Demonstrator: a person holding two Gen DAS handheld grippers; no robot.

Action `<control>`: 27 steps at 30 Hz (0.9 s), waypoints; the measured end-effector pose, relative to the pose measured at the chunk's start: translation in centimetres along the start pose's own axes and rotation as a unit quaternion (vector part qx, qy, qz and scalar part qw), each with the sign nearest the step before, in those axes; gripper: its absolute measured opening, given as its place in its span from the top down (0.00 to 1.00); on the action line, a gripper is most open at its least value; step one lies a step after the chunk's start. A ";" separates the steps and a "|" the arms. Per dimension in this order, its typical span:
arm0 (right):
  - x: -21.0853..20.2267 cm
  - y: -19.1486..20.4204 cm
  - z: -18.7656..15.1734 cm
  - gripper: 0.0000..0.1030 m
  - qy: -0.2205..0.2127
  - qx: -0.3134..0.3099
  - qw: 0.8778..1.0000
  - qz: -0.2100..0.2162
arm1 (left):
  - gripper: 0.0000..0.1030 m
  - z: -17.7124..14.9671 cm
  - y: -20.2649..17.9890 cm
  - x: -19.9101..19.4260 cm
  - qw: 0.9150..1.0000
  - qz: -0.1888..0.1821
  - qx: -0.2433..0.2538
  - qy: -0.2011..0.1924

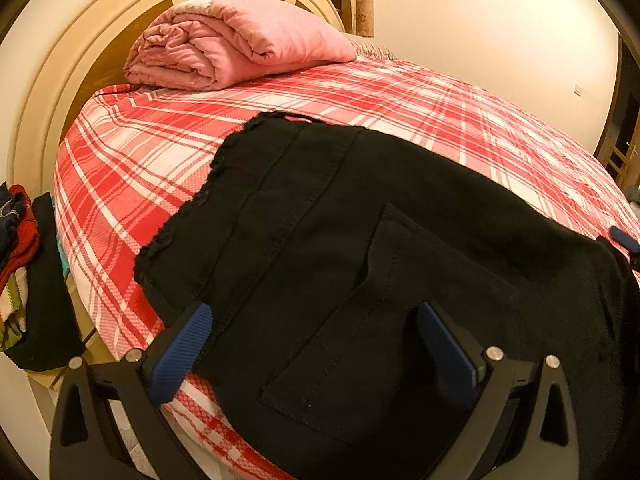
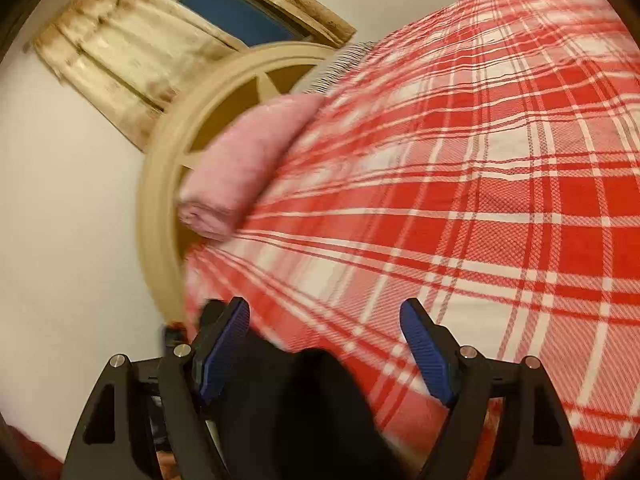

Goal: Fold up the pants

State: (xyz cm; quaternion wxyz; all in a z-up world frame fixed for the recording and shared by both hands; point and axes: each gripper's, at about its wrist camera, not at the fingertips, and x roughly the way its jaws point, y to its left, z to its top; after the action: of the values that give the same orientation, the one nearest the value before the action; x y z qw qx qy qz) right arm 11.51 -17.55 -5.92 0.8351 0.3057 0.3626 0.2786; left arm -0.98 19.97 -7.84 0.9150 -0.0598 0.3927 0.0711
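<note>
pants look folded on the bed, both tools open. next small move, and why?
Probably bring the right tool back to the pants' near edge. Both tools stand open, gripping nothing; the left tool hovers over the back pocket. The pants lie on the plaid sheet, seemingly doubled, with more folding likely left.

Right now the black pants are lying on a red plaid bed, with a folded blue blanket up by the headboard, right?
Nearly. The folded blanket by the headboard is pink, not blue; the left wrist view shows it clearly. The rest holds: the black pants lie on the red plaid bed.
</note>
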 end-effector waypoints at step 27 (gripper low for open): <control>9.4 5.0 -4.1 0.46 0.156 -0.074 0.984 0.051 | 0.00 0.3 0.0 0.1 1.000 0.000 0.001 0.010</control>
State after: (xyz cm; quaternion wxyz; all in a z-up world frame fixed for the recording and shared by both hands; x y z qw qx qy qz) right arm 12.57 -6.53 -8.77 0.7735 0.2138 0.4503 0.3913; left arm -0.71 19.99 -7.67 0.9110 -0.0598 0.4021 0.0702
